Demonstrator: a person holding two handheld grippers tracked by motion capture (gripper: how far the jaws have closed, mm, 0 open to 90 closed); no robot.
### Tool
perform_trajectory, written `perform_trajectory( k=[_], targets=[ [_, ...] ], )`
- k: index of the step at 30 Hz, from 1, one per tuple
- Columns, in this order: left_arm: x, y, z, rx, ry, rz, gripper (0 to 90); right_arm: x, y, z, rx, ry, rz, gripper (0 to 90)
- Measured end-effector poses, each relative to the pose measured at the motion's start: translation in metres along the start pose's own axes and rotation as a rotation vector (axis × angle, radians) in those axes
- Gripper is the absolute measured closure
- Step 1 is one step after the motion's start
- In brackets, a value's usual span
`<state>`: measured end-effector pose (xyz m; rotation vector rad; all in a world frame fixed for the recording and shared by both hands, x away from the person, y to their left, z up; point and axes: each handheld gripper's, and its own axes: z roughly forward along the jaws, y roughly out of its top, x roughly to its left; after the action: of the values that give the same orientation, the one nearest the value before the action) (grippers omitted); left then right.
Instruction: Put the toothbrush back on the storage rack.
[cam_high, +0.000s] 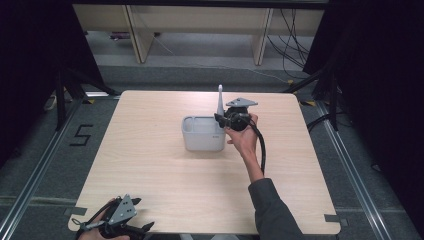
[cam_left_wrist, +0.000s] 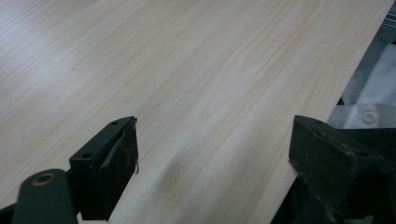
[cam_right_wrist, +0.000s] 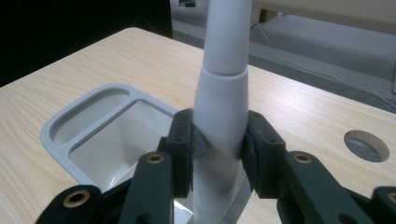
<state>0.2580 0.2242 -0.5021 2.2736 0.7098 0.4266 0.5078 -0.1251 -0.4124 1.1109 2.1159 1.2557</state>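
A grey rectangular container (cam_high: 202, 134) stands in the middle of the table; in the right gripper view it shows as a bin (cam_right_wrist: 100, 133) with a narrow trough beside a deeper well. A white upright handle (cam_high: 220, 100) rises at the container's right end. My right gripper (cam_high: 223, 119) is shut on the thick lower part of this white handle (cam_right_wrist: 220, 107), one pad on each side. My left gripper (cam_high: 145, 229) rests at the table's near left corner, its jaws wide apart over bare wood (cam_left_wrist: 210, 93), nothing between them.
The wooden table (cam_high: 165, 185) has a round cable hole (cam_right_wrist: 366, 144) near the right gripper. Beyond the table's far edge are pale furniture legs (cam_high: 137, 37) and loose cables on the floor. A floor marking "5" (cam_high: 81, 135) lies to the left.
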Motion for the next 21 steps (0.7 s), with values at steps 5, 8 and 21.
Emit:
perform_trajectory(
  k=[5,8,21],
  targets=[
    [0.000,0.000,0.000,-0.014,0.001,0.010,15.6,0.003,-0.002,0.000,0.011,-0.020,-0.009,66.5],
    [-0.001,0.000,0.001,-0.013,-0.002,-0.004,15.6,0.000,-0.003,0.002,0.011,-0.008,-0.040,66.5],
    [0.000,0.000,0.002,0.000,0.002,0.017,15.7,0.001,-0.009,0.004,-0.020,-0.011,-0.007,64.6]
  ],
)
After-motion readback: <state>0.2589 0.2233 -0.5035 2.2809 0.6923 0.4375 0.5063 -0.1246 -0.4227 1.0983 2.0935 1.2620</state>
